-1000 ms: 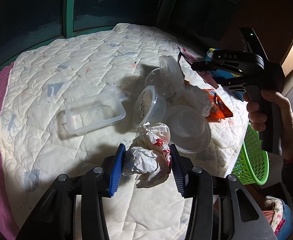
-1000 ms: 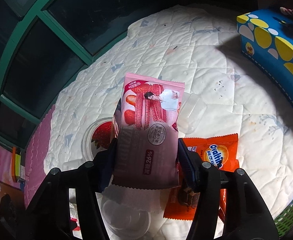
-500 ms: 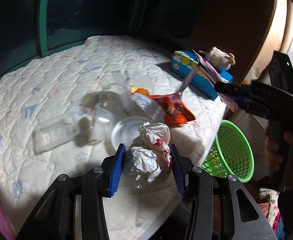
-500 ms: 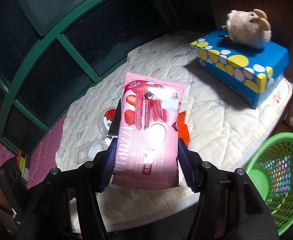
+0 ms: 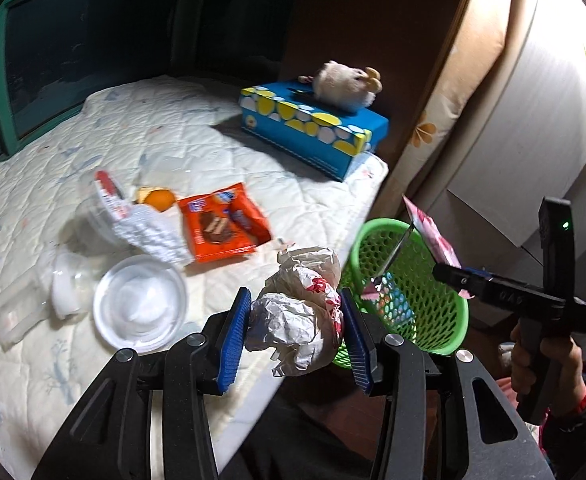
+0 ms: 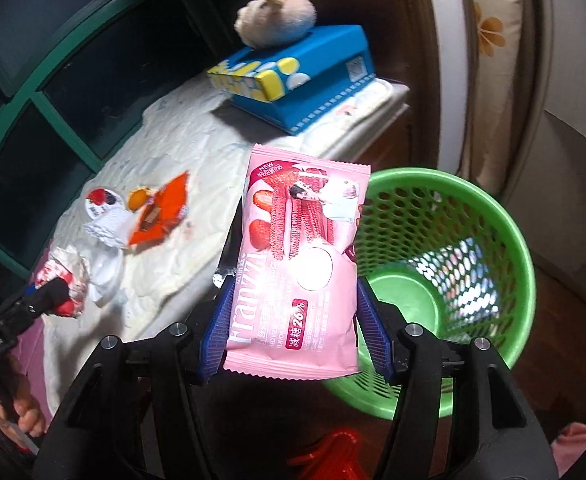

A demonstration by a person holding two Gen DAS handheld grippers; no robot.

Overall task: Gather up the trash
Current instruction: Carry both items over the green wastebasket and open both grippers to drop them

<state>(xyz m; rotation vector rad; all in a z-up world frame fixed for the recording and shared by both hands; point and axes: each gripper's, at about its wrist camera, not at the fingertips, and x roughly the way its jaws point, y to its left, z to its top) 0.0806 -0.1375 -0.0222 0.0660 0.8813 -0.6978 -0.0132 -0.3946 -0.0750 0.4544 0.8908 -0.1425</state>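
A crumpled white paper ball [image 5: 293, 328] with red print sits between the blue pads of my left gripper [image 5: 295, 300], which is shut on it over the bed's edge, just left of the green mesh basket [image 5: 433, 312]. My right gripper [image 6: 295, 292] holds a pink strawberry snack wrapper [image 6: 301, 272] upright in front of the basket's [image 6: 493, 232] rim. Its jaws are opening, with the wrapper still between the pads and touching them. From the left wrist view the right gripper [image 5: 465, 280] hangs over the basket with the wrapper [image 5: 433, 236] sticking up.
On the quilted bed cover [image 5: 133, 140] lie an orange wrapper [image 5: 221, 224], a clear plastic bowl [image 5: 139, 304], a white ridged cup [image 5: 149, 232] and other clear containers. A blue tissue box [image 5: 313, 128] with a plush toy [image 5: 345, 84] stands at the bed's far corner.
Both grippers have swung right, from over the bed's trash to the bed's edge and the green basket. Each still carries its piece.
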